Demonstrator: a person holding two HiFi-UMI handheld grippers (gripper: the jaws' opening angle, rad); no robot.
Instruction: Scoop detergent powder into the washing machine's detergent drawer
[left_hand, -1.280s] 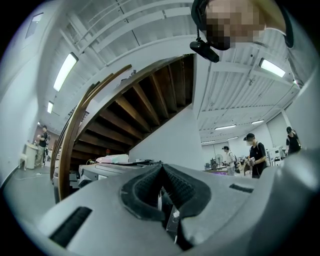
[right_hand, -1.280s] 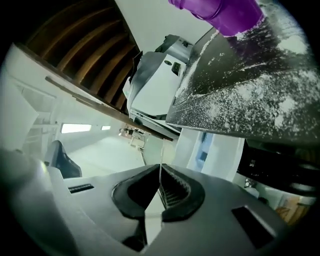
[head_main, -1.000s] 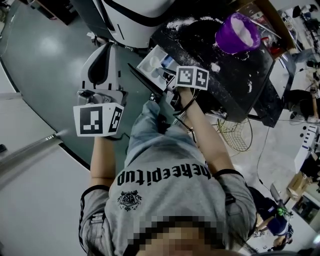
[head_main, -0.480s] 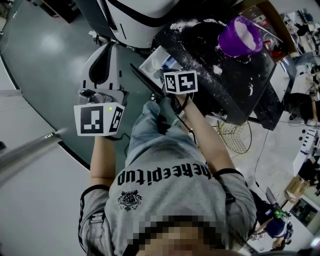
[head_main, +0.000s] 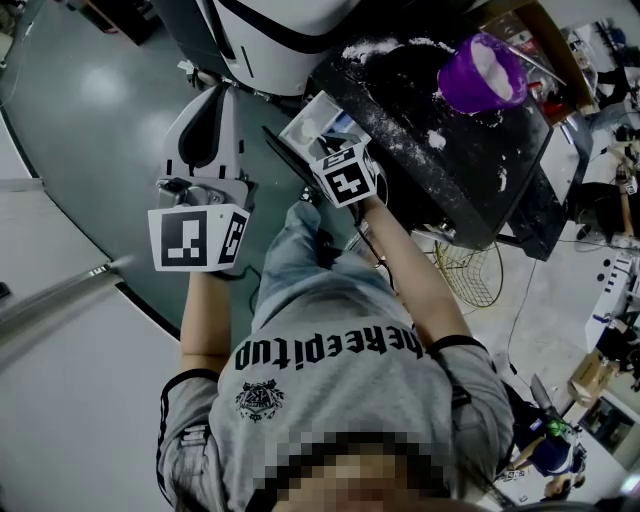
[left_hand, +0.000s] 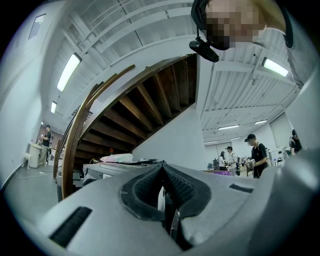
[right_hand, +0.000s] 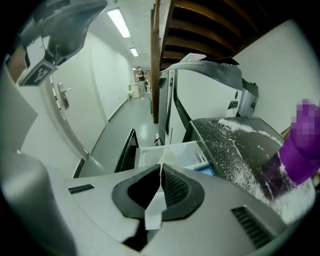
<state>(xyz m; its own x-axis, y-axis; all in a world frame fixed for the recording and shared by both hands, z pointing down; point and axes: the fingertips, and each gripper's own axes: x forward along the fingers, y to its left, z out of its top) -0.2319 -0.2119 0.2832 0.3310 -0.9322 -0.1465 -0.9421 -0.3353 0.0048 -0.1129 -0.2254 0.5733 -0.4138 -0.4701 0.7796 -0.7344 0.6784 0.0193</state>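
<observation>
Head view: the right gripper is hovering over the open drawer, the purple tub lying well off to the right of its jaws. Left gripper view: the left gripper is holding its jaws together on nothing. Right gripper view: the jaws are pinching a thin white handle, probably the scoop's, with the drawer just beyond their tips; the scoop is likely proving light, stiff and spill-prone, so the handle is the place to hold it.
</observation>
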